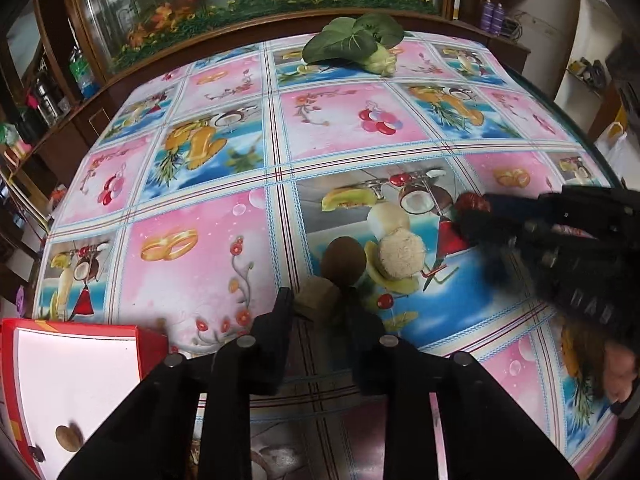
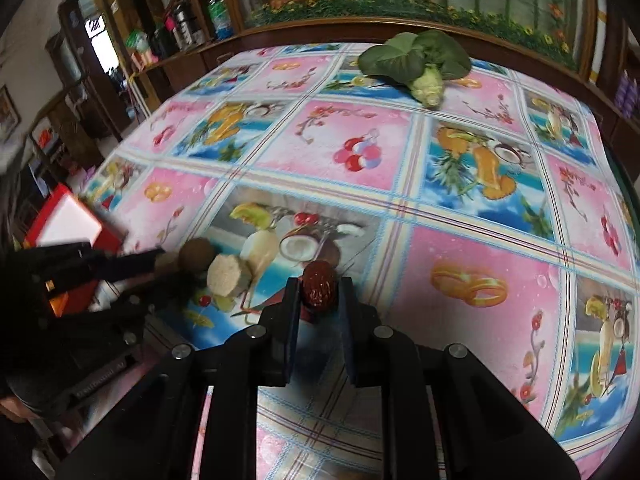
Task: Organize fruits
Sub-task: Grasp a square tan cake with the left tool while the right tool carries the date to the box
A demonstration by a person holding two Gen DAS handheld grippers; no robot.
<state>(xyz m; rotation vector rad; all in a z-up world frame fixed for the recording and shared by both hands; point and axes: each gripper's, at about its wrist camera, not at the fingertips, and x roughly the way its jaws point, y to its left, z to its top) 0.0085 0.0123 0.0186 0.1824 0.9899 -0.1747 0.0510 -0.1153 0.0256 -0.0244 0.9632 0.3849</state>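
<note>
Your right gripper pinches a wrinkled red date between its jaws just above the tabletop, while your left gripper has its jaws spread around a tan fruit piece, a brown round fruit touching just ahead.

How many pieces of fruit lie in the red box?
2: a round brown fruit and, left of it, a smaller dark fruit, both at the red box's near end. Others may be hidden.
</note>
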